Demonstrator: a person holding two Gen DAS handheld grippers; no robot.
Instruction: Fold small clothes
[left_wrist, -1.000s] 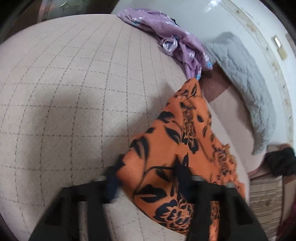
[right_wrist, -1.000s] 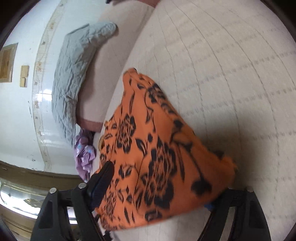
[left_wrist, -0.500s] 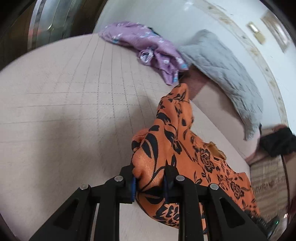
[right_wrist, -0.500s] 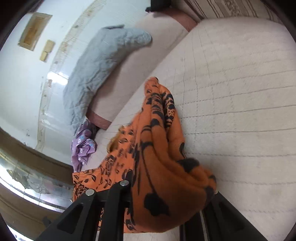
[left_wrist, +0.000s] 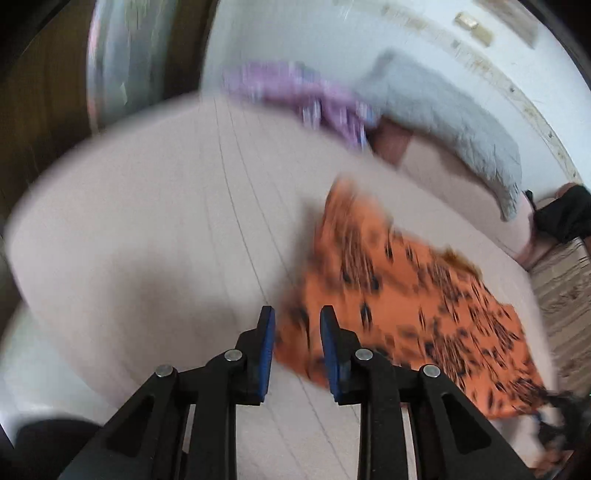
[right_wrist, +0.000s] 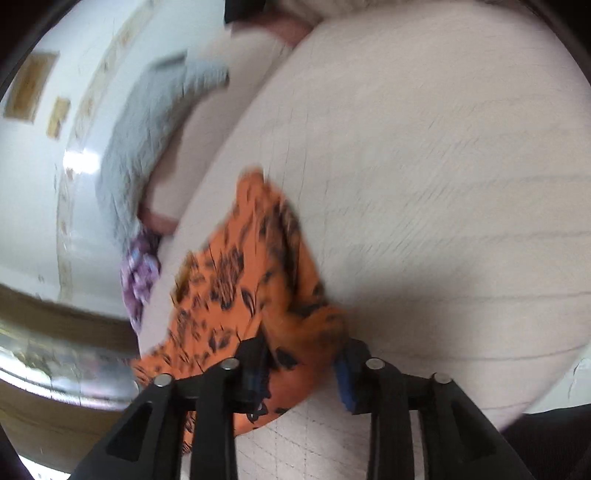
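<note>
An orange garment with black flowers lies on the beige quilted bed. Both views are blurred by motion. My left gripper has its jaws a little apart, with the garment's near corner between them; the blur hides whether the pads touch the cloth. In the right wrist view the same garment bunches up between the jaws of my right gripper, which stand apart around the cloth.
A purple garment lies crumpled at the far edge of the bed beside a grey quilted pillow against the white wall. A black item sits at the far right. A striped rug covers the floor beside the bed.
Both grippers have pulled back and risen fast. The left jaws, shut on the garment's corner half a second ago, now stand a little apart. The garment lies flatter and more spread.
</note>
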